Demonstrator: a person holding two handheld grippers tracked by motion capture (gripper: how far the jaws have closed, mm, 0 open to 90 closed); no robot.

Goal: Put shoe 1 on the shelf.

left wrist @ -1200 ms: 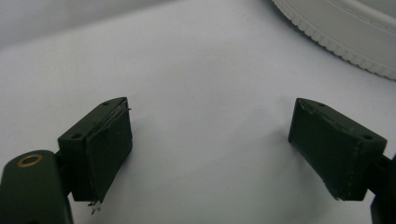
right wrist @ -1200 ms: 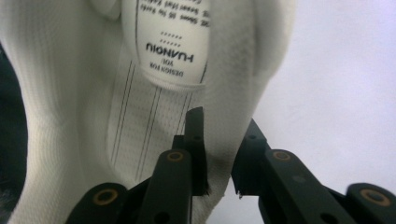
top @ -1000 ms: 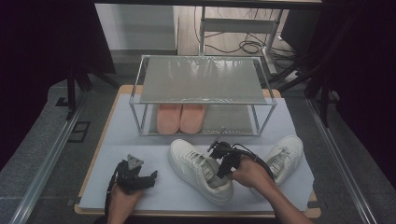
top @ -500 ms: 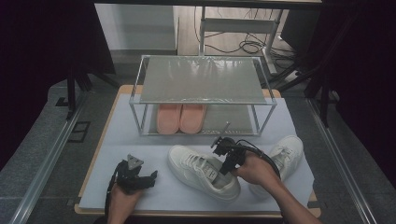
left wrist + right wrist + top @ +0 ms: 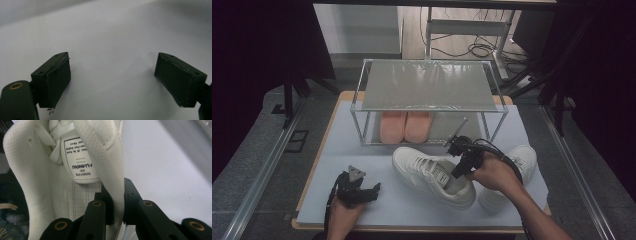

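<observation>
A white sneaker [image 5: 428, 172] lies slantwise on the pale mat, toe toward the back left. My right gripper [image 5: 460, 174] is shut on the side wall of its collar near the heel. In the right gripper view the two black jaws pinch that padded wall [image 5: 113, 165] at my right gripper [image 5: 117, 195], with the tongue label beside it. My left gripper [image 5: 373, 192] rests low on the mat at the front left, open; the left gripper view has bare mat between its pads [image 5: 58, 82]. A second white sneaker [image 5: 519, 159] lies behind the right hand.
A metal-framed rack with a glass top [image 5: 427, 85] stands at the back of the mat [image 5: 362, 150]. A pair of pink shoes [image 5: 406, 126] sits on its lower level. Cables trail across the floor beyond the table.
The right hand has risen and shifted slightly right, and the gripped sneaker has moved with it. The left hand has stayed where it was.
</observation>
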